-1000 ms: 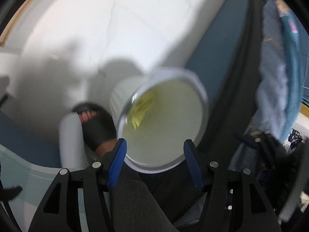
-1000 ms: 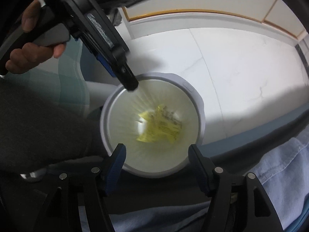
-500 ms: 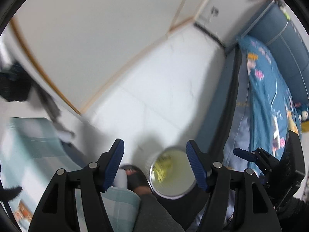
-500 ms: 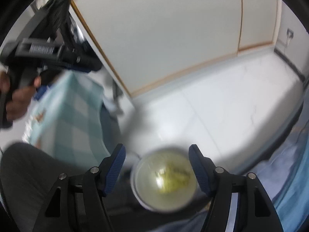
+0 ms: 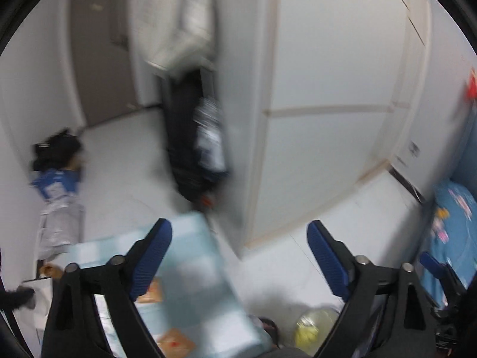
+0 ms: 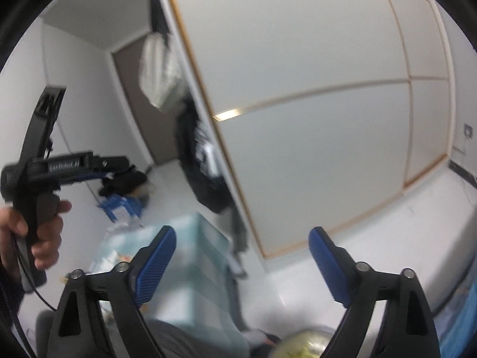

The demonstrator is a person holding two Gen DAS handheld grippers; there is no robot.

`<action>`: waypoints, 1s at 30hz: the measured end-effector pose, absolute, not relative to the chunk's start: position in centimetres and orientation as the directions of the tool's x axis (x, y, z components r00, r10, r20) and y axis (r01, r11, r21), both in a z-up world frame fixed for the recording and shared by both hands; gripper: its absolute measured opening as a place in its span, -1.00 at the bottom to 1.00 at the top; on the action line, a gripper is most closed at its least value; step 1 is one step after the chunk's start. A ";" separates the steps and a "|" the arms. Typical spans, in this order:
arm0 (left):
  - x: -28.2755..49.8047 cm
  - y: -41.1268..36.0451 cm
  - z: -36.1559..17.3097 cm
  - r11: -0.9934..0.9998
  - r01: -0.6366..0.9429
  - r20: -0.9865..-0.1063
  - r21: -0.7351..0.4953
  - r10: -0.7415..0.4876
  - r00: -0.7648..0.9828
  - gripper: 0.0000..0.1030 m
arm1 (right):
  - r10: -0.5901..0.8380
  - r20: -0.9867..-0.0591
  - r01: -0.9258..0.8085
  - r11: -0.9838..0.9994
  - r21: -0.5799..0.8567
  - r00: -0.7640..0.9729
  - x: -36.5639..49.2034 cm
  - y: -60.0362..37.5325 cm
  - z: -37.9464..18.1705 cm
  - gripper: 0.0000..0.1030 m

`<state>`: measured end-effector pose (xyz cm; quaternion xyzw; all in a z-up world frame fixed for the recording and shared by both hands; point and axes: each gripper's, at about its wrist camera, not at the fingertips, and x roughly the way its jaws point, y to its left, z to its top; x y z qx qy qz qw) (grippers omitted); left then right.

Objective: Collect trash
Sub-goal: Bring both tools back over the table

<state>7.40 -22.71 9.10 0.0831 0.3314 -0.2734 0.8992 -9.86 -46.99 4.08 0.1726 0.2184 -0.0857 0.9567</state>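
Lying below both empty jaws: bin (image 5: 316, 325).

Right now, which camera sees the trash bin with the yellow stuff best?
The left wrist view. The trash bin sits low between the open left claw's fingers, with its rim and the yellow wrappers showing, though blurred. The right wrist view catches only the bin's top edge at the bottom of the picture.

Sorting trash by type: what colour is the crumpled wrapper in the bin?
Yellow: the crumpled wrapper in the round white bin shows best in the left wrist view.
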 end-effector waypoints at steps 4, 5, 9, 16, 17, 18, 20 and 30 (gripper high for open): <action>7.1 -17.6 10.3 0.900 0.435 -0.573 -0.030 -0.372 0.730 0.91 | -0.034 -0.377 0.145 0.952 0.270 0.926 -7.9 -43.1 6.0 0.89; 7.0 -16.8 10.4 0.911 0.411 -0.564 -0.018 -0.349 0.748 0.93 | -0.025 -0.366 0.128 0.956 0.262 0.930 -7.8 -42.4 6.4 0.91; 7.7 -13.9 10.5 0.943 0.333 -0.520 0.009 -0.280 0.807 0.98 | 0.032 -0.327 0.046 0.972 0.229 0.944 -5.8 -38.5 7.8 1.00; 8.4 -8.6 9.3 0.979 0.199 -0.477 -0.046 -0.197 0.856 0.98 | 0.116 -0.326 -0.053 0.979 0.197 0.938 -3.0 -33.5 7.2 1.00; 8.1 -7.6 8.9 0.982 0.179 -0.471 -0.055 -0.183 0.863 0.98 | 0.125 -0.328 -0.062 0.979 0.196 0.936 -2.7 -32.8 7.0 1.00; 8.5 -6.8 8.4 0.986 0.156 -0.464 -0.066 -0.169 0.869 0.98 | 0.133 -0.326 -0.072 0.978 0.194 0.936 -2.1 -32.0 6.7 1.00; 8.9 -5.5 7.5 0.991 0.114 -0.446 -0.073 -0.134 0.885 0.98 | 0.138 -0.319 -0.082 0.980 0.184 0.938 -1.6 -31.1 6.6 1.00; 11.5 -0.6 2.7 0.992 -0.063 -0.524 -0.107 -0.003 0.852 0.98 | 0.133 -0.344 -0.118 0.991 0.064 0.929 3.2 -26.1 4.3 1.00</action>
